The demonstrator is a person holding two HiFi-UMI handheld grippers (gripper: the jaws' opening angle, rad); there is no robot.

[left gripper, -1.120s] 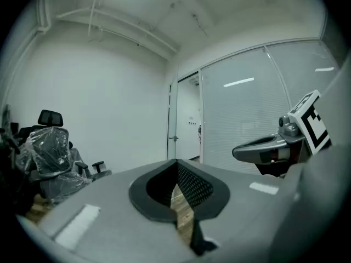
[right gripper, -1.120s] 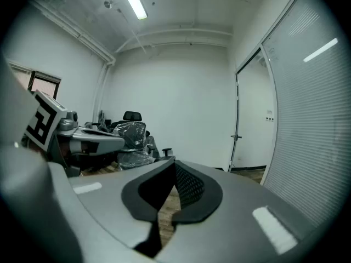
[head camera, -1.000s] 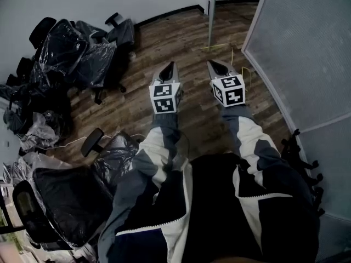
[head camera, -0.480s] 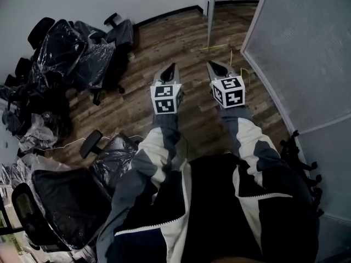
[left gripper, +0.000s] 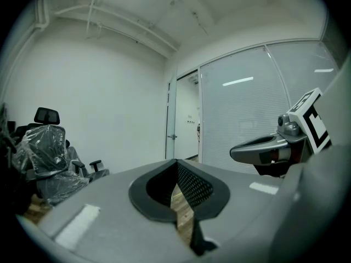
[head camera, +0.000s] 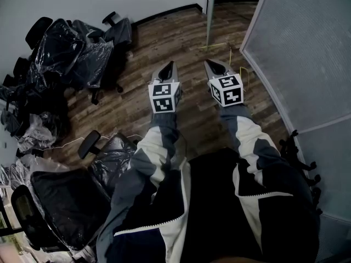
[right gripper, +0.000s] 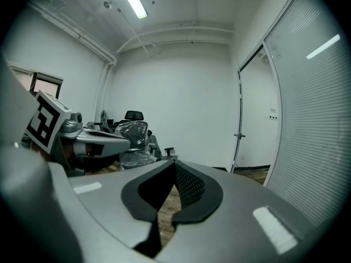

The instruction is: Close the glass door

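Right now both of your claws are clenched on nothing: the left claw [head camera: 170, 64] and the right claw [head camera: 210, 64] hover side by side over the wooden floor [head camera: 164, 37], tips pressed together with only floorboards showing past them. The glass door [left gripper: 171, 114] stands ahead of you, well apart from both claws, swung open and seen nearly edge-on beside the frosted glass partition [head camera: 299, 48], with the doorway gaping between them. Expect a tall glass leaf like this to be heavy, rigid and slick on the pane, and likely slow to start swinging. Take it by the small handle [left gripper: 172, 137] partway up its edge, or lay a clenched claw against the metal edge, and push steadily so it doesn't slam. The plastic-wrapped office chairs [head camera: 77, 48] sit off to your left.
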